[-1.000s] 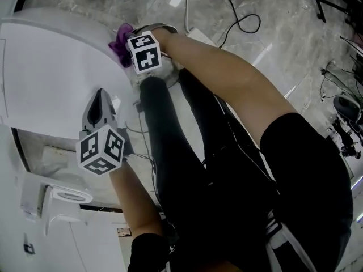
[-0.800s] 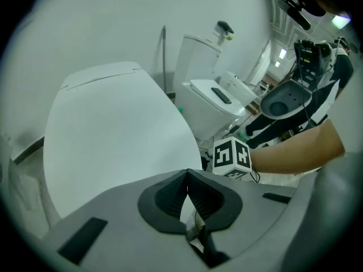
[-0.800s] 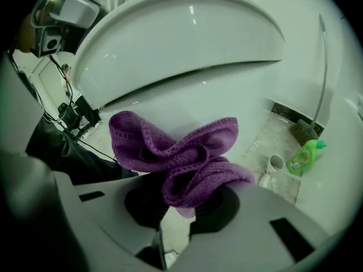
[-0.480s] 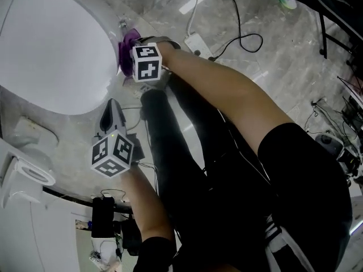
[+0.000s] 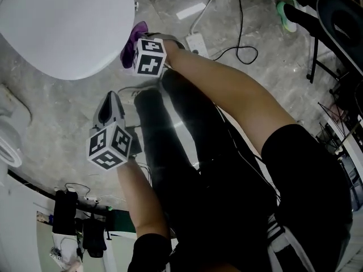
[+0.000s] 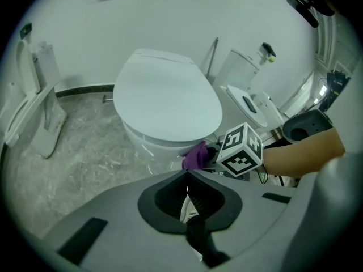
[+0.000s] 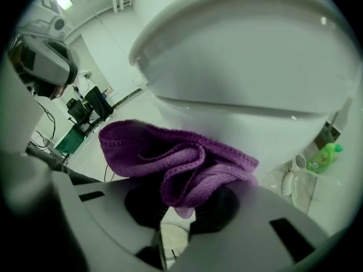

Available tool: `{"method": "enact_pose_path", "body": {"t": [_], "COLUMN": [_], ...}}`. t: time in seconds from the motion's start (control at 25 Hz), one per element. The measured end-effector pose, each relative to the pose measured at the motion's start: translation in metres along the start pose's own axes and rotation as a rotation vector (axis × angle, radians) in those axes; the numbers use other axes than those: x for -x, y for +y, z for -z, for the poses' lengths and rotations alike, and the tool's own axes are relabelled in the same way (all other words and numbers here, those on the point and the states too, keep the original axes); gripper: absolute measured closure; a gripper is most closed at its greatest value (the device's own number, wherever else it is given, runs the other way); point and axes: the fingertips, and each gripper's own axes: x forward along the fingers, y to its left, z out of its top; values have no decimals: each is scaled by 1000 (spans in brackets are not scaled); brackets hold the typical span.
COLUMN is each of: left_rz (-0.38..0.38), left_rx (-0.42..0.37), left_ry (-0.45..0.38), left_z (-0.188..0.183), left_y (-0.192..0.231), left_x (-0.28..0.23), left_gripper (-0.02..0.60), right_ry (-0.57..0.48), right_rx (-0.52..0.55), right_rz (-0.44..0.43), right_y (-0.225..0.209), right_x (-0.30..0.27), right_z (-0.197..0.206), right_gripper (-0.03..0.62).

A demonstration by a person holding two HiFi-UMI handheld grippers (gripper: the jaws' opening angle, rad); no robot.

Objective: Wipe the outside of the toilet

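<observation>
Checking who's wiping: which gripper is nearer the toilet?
Right. The right gripper, shut on the purple cloth, is close beside the toilet; the left gripper, shut, hangs farther back over the floor.

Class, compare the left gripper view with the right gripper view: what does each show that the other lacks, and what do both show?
Only the left gripper view shows the toilet's closed lid from above, the right gripper's marker cube, the person's forearm, and the left gripper with its jaws together and nothing between them. Only the right gripper view shows the right gripper clamped on the cloth up close, the bowl's underside, and a green bottle. Both show the purple cloth close to the white toilet.
</observation>
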Motion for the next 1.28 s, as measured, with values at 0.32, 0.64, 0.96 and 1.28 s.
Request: {"method": "enact_pose_path", "body": {"t": [0.32,0.64,0.96,1.28], "left_rz": [-11,-11,2,34], "left_rx": [96,175,253,265], "left_ry": [-43,-92,-97,-103], "left_z": [37,59,90,101], "left_y": [31,84,158,221], "left_x": [24,51,70,91], "left_gripper": [572,571,572,571], "right_ry": [-45,-115,-51,-99], "right_rx": [-137,-454,-572,-700], "right_rz": [-8,48,252,412], "right_y": [41,68,77,81], "right_x": [-18,-41,-69,-91], "right_z": [-27,-66,-94,-139], "right_gripper": [526,526,526,526]}}
